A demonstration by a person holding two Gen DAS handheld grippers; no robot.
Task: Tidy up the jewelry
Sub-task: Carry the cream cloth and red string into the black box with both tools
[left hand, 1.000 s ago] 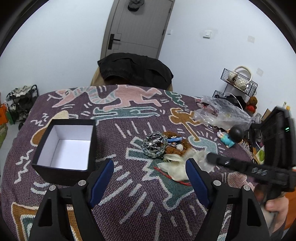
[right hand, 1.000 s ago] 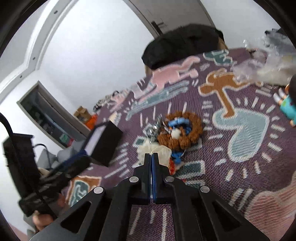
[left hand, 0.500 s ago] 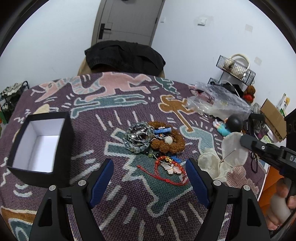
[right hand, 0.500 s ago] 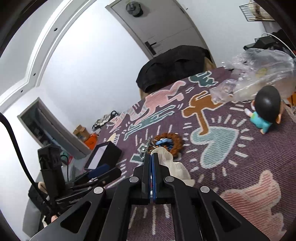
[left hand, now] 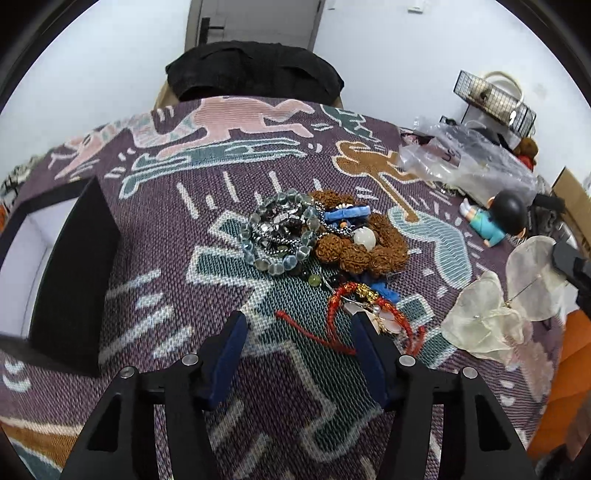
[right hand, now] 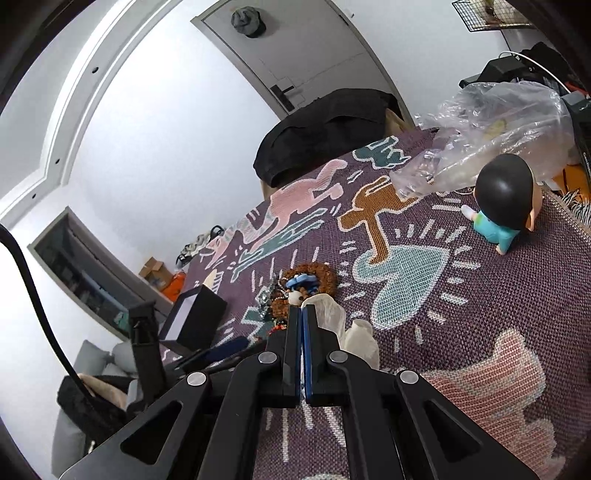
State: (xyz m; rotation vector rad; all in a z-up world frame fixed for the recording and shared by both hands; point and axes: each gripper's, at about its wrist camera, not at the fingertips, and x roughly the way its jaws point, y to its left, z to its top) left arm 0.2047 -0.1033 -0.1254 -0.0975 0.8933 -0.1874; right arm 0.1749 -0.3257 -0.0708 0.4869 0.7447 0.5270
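Bare blanket between black box and jewelry pile; figurine blocks right side.

Straight ahead beyond the jaws, plain white walls and a grey door with a dark handle — a cap hangs on it. Off to the right, a wire basket on the wall. Far left, a dark recessed shelf — daylight-bright, even light throughout.

Woven cloth cover — coarse, matt knit. Bead bracelet: glossy, translucent glass-like beads. Brown seed bracelet: rough, wrinkled. Red cord: braided thread. Shell-like petals — thin, translucent, pearly. Black box: matt outside, smooth white inside.
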